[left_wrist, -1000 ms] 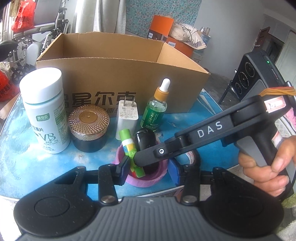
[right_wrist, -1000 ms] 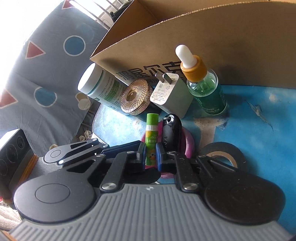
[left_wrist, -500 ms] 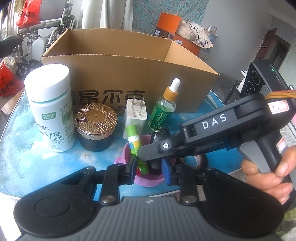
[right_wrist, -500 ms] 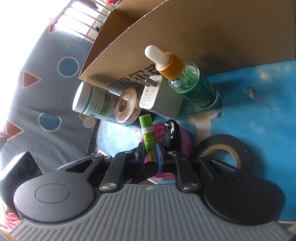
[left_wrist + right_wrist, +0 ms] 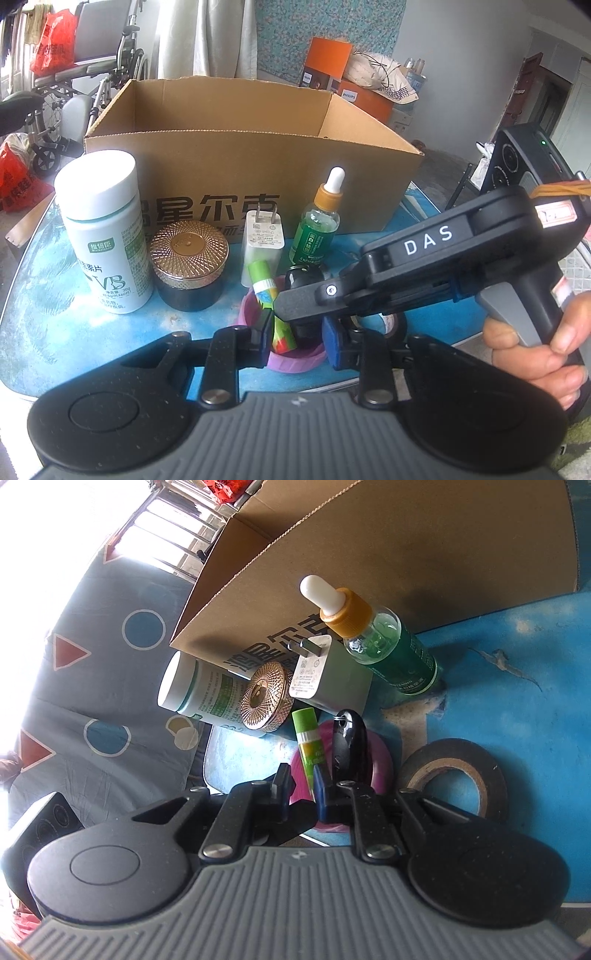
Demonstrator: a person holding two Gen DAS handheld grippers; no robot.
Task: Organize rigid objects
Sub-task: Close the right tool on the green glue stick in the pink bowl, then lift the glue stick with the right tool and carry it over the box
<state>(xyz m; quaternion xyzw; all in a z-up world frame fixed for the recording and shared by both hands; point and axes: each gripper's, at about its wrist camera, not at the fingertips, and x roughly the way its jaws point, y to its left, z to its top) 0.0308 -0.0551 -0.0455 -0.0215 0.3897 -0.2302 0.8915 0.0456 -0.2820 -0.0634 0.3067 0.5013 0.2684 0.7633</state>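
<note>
Between the right gripper's (image 5: 301, 782) jaws sits the lower part of the green stick (image 5: 308, 738). They are drawn almost fully together and appear to pinch it, though the pad on the window side is partly hidden. The stick stands tilted in the purple cup (image 5: 295, 363), right beside a black key fob (image 5: 347, 746) that shares the cup.

The left gripper's (image 5: 297, 332) jaws have just been closing and now stand narrow on either side of the cup's contents, with the cup between them. I cannot tell whether their pads actually press on its wall.

The step in hand looks like drawing the stick out while the cup is steadied. To do it well, I would pull the stick along its own tilt. Levering it sideways would likely drag the fob or tip the light cup. The left jaws should bear on the cup's rim only, not on the stick.

Around the cup the bench (image 5: 55, 332) is crowded: a charger (image 5: 262, 243), a dropper bottle (image 5: 317, 236), a gold-lidded jar (image 5: 188, 266) and a white bottle (image 5: 107, 236) stand just behind, and a tape roll (image 5: 491, 771) lies to one side. Beyond them the open cardboard box (image 5: 258, 162) is the likely destination, so the stick must rise above the bottle's white bulb before it crosses.
</note>
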